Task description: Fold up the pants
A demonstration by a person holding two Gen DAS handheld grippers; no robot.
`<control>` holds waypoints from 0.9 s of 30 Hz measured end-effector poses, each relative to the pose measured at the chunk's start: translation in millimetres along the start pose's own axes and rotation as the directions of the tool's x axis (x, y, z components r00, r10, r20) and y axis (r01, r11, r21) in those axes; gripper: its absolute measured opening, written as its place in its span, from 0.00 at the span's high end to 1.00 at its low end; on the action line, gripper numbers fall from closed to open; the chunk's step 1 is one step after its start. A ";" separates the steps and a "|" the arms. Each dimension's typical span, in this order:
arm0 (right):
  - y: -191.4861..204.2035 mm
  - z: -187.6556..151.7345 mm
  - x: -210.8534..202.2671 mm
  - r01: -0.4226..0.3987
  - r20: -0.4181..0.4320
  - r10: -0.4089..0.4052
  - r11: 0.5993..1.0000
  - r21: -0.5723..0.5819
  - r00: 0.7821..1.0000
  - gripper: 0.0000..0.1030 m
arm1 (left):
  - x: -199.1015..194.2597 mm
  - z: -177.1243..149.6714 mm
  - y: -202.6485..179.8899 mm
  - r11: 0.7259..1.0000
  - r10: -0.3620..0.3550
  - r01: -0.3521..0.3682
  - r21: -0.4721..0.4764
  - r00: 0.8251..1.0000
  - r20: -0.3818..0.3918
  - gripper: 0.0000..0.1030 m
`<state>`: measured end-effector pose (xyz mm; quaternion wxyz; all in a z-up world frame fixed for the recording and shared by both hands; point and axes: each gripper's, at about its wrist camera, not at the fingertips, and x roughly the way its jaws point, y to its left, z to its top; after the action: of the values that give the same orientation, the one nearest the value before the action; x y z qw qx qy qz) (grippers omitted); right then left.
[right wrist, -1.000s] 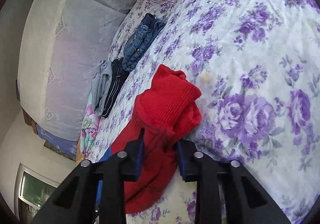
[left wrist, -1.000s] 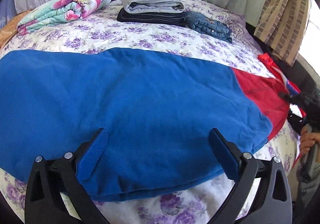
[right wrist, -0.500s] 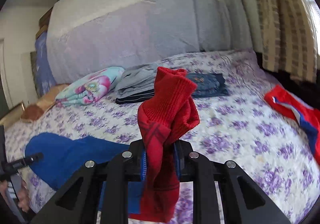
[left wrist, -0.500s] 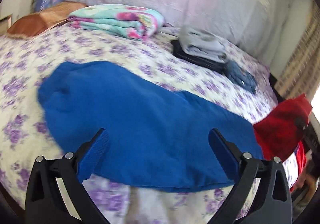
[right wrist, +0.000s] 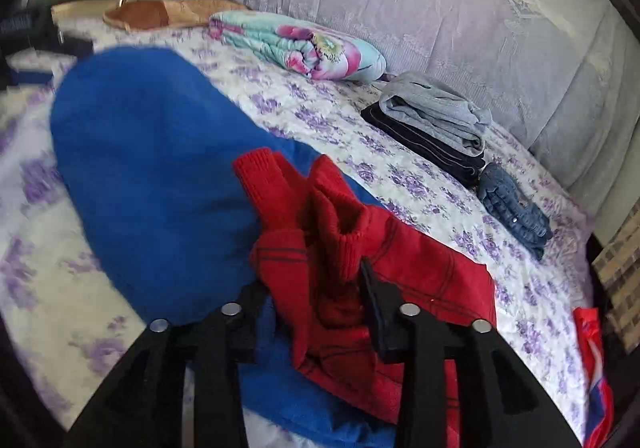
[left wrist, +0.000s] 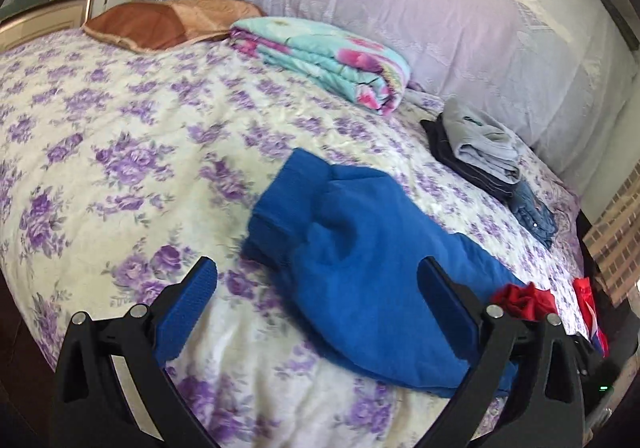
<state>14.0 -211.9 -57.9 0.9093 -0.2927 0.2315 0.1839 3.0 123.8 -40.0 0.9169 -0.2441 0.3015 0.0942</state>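
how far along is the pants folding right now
About halfway. The red cuff end has been carried over onto the blue pants, making one fold. The right gripper has just been opening, with red fabric between its fingers. The left gripper is open and empty. Left: smooth, fold again, add to the folded stack.

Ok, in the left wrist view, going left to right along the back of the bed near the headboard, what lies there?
Brown pillow → folded floral quilt → grey folded garment on a dark one → folded jeans.
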 end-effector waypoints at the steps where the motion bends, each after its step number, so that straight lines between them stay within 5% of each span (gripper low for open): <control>1: -7.4 1.1 -7.6 -0.033 0.010 0.033 0.999 0.032 0.999 0.52 | 2.6 0.4 5.3 1.000 0.000 0.000 -0.016 1.000 -0.008 0.05; 7: -53.9 11.7 -40.4 -0.244 0.160 0.205 0.924 0.293 0.966 0.41 | 11.9 1.2 25.0 0.998 0.044 -0.045 -0.043 0.999 -0.017 0.05; 12: -79.2 15.4 -11.3 -0.170 0.124 0.127 0.878 0.449 0.984 0.40 | 14.2 2.6 30.0 0.996 0.080 -0.080 -0.027 0.997 -0.017 0.05; 16: -61.2 4.4 14.2 -0.230 0.046 0.235 0.863 0.450 0.971 0.39 | 16.3 2.3 30.2 0.996 0.087 -0.088 -0.017 0.996 -0.024 0.05; 18: -38.1 2.2 14.1 -0.263 0.029 0.272 0.889 0.374 0.962 0.37 | 17.7 2.3 31.3 0.996 0.088 -0.088 -0.021 0.996 -0.030 0.05; 21: -11.9 1.8 9.2 -0.192 0.022 0.192 0.957 0.217 0.981 0.35 | 17.6 2.0 31.5 0.996 0.085 -0.086 -0.026 0.996 -0.029 0.05; 27: -15.7 -2.8 -11.7 -0.151 0.085 0.135 0.964 0.221 0.987 0.35 | 17.7 1.9 32.3 0.996 0.082 -0.083 -0.028 0.996 -0.031 0.05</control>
<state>10.8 -227.9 -46.7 0.9286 -0.1630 0.2398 0.2316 7.8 153.1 -62.0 0.9038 -0.2463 0.3237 0.1329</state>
